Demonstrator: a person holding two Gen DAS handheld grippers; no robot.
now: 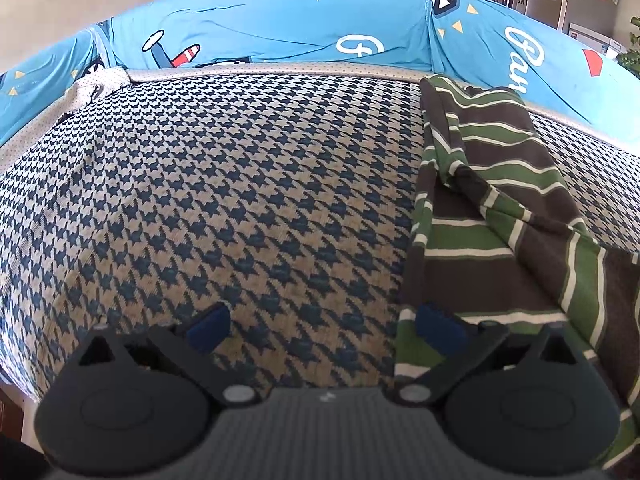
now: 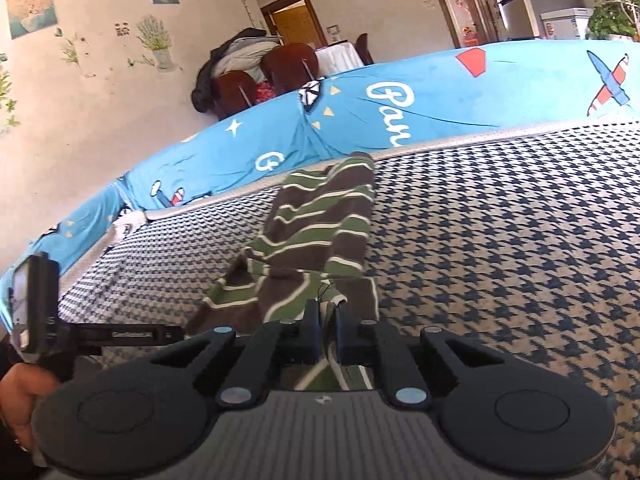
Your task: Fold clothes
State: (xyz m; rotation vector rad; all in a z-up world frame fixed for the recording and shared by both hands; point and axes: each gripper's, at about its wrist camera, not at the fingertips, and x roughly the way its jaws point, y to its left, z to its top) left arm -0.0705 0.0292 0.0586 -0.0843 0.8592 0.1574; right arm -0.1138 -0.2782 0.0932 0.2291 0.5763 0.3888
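The striped garment (image 2: pixel 320 232) lies in a long strip on the houndstooth-covered bed (image 1: pixel 240 184). Soft, limp and light, it is best taken by a hem or corner. The right tongs (image 2: pixel 327 330) pinch what seems its near edge; the left tongs (image 1: pixel 320 324) gape, empty.

Beige wall (image 2: pixel 120 92) with pictures, brown chairs (image 2: pixel 288 66), wooden door (image 2: pixel 296 20).

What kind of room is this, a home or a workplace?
Most likely a home living room: a sofa with a houndstooth cover and blue cartoon cushions, a fridge, and dining chairs behind it.
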